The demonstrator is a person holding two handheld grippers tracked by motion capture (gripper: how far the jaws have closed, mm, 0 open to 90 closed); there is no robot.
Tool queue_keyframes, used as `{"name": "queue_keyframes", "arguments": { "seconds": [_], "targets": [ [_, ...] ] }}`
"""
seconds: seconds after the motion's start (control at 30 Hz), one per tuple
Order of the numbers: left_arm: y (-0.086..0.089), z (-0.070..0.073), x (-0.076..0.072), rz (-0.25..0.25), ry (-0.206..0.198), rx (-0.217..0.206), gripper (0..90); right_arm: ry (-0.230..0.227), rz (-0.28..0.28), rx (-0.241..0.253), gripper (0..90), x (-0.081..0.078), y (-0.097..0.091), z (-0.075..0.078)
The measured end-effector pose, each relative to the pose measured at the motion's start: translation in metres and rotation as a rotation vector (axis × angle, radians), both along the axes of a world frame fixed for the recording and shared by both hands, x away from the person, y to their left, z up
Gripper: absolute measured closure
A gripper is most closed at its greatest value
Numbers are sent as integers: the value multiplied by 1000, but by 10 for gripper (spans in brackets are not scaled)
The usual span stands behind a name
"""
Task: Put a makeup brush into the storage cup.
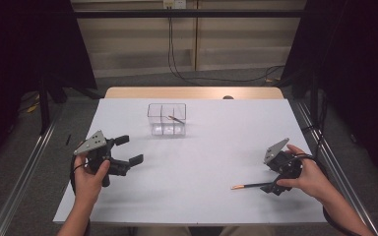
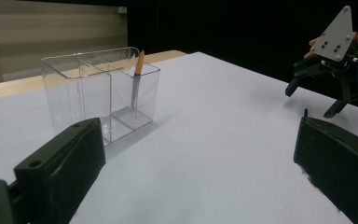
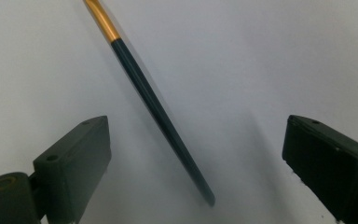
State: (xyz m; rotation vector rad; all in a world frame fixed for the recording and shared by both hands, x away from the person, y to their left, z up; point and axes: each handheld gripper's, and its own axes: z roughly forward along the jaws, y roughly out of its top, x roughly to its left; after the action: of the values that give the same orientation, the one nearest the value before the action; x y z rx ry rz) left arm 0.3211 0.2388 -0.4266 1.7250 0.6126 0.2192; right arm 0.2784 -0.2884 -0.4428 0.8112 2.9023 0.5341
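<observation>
White table (image 1: 197,147) amid dark curtains (image 1: 24,44), grey floor (image 1: 24,162).

A white table (image 1: 211,147) carries two things — a clear divided box (image 1: 167,118) beyond the left tongs (image 1: 128,150), and a dark brush (image 1: 248,186) lying flat between the right tongs' (image 1: 270,188) jaws.

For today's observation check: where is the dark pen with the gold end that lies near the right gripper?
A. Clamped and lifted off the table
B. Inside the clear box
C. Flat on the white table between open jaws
C: the pen lies on the table, with both jaws of the right gripper apart and clear of it.
</observation>
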Motion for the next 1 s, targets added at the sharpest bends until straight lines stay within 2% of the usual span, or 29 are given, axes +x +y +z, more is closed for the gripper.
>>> {"name": "queue_keyframes", "arguments": {
  "seconds": [0.33,0.43,0.83,0.97,1.0],
  "targets": [
    [0,-1,0,1,-1,3,18,33,32,-84,138,1,4,0],
    [0,-1,0,3,0,5,18,27,56,-111,173,3,4,-1],
    [0,-1,1,2,2,12,19,48,115,-143,399,3,7,-4],
    [-1,-1,1,3,4,13,20,66,109,-144,458,3,9,-5],
    [-1,-1,1,2,5,13,20,60,113,-142,480,3,9,-5]
  ]
}}
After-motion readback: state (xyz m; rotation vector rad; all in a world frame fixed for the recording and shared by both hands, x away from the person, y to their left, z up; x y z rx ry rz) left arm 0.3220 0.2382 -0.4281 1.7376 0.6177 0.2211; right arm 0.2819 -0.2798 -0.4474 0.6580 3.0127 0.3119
